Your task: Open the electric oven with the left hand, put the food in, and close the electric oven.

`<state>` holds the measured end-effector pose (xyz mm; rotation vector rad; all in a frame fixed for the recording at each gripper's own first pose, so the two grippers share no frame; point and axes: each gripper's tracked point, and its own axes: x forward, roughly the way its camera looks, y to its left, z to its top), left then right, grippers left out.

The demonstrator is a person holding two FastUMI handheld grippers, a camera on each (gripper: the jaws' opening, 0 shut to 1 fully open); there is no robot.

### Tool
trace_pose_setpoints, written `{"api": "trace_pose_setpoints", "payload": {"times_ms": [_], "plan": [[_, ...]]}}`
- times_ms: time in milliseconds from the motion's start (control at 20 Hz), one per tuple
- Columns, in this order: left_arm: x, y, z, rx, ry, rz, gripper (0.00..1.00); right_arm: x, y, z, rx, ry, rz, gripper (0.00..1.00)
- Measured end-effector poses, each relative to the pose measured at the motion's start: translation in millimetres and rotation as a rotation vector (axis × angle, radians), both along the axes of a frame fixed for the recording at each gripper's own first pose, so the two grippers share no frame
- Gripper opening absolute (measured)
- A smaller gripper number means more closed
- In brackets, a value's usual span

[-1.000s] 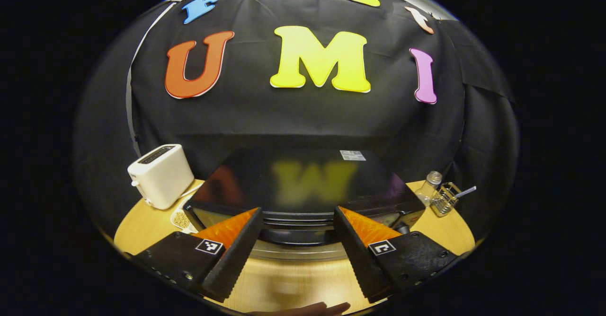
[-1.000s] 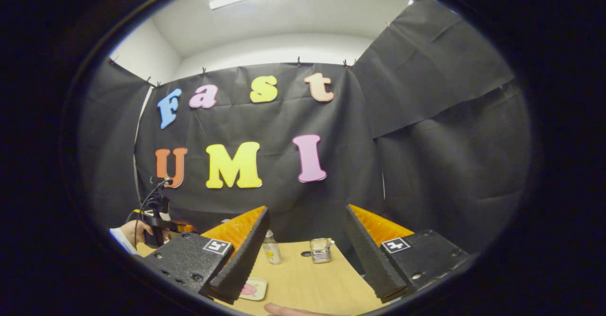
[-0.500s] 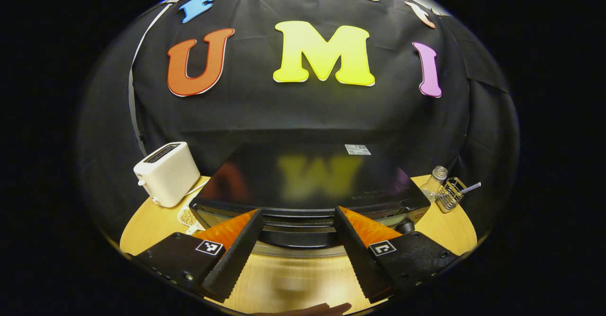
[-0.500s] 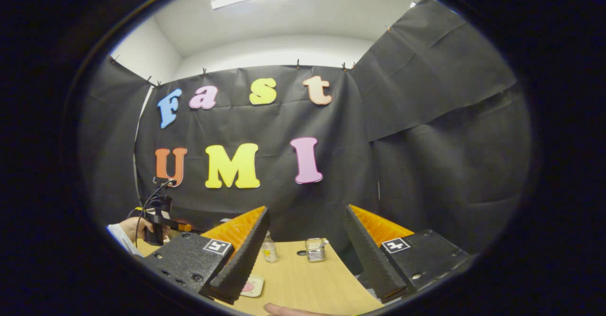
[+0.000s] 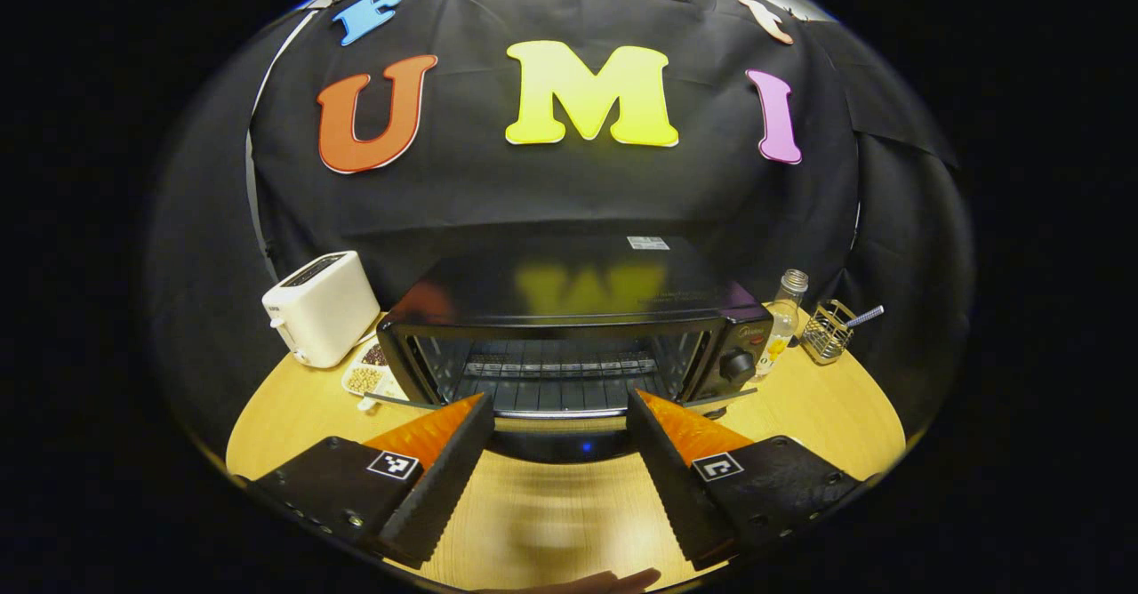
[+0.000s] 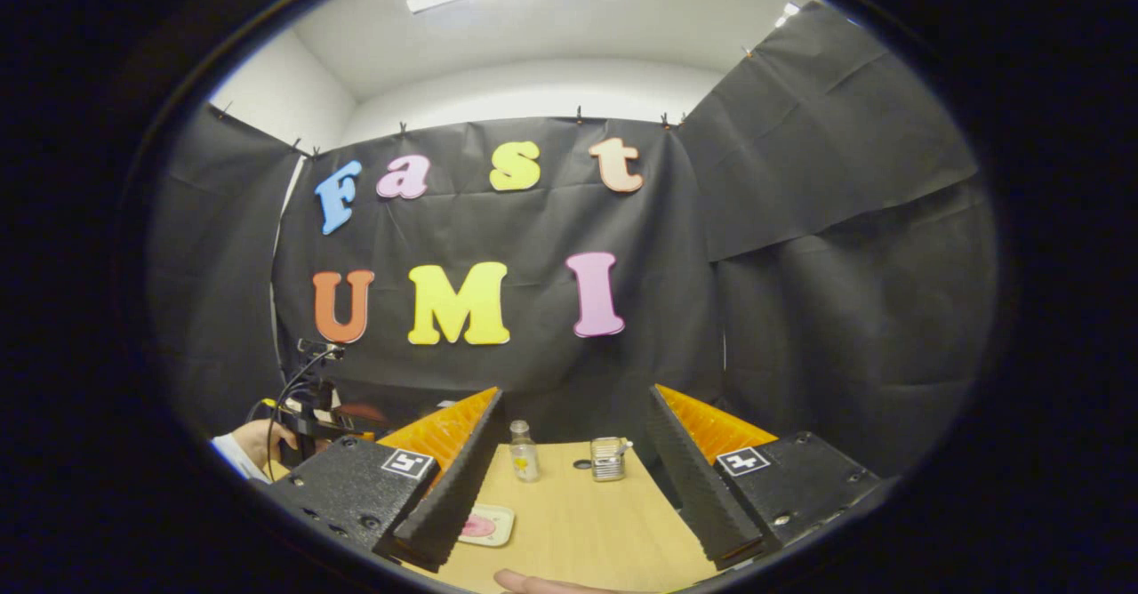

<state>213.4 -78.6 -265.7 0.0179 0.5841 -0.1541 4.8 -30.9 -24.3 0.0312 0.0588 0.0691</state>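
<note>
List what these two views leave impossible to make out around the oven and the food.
- Left gripper view: the oven door's front edge sits behind the left gripper; contact unclear.
- Left gripper view: the tray beside the toaster is too small to identify its contents.
- Right gripper view: the small plate is partly behind a finger.

open oven ahead of the left gripper

the electric oven (image 5: 569,309) stands on the wooden table (image 5: 827,398), its door (image 5: 556,438) dropped open so the wire rack (image 5: 551,372) inside shows, with a knob (image 5: 736,365) on its right panel. the left gripper (image 5: 556,478) hangs just in front of the door, its jaws spread wide with nothing between them. a white toaster (image 5: 320,308) sits to the oven's left beside a small dish of food (image 5: 366,373); a glass bottle (image 5: 781,314) and a wire basket (image 5: 825,334) stand to the right.
</note>
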Motion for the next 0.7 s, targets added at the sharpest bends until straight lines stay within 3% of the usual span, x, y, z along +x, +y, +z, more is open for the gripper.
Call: {"api": "trace_pose_setpoints", "payload": {"times_ms": [700], "plan": [[-81.0, 5.4, -68.5, -0.012, 0.040, 0.011, 0.96, -9.7, 42.0, 3.3, -0.077, 0.031, 0.028, 0.96]]}}
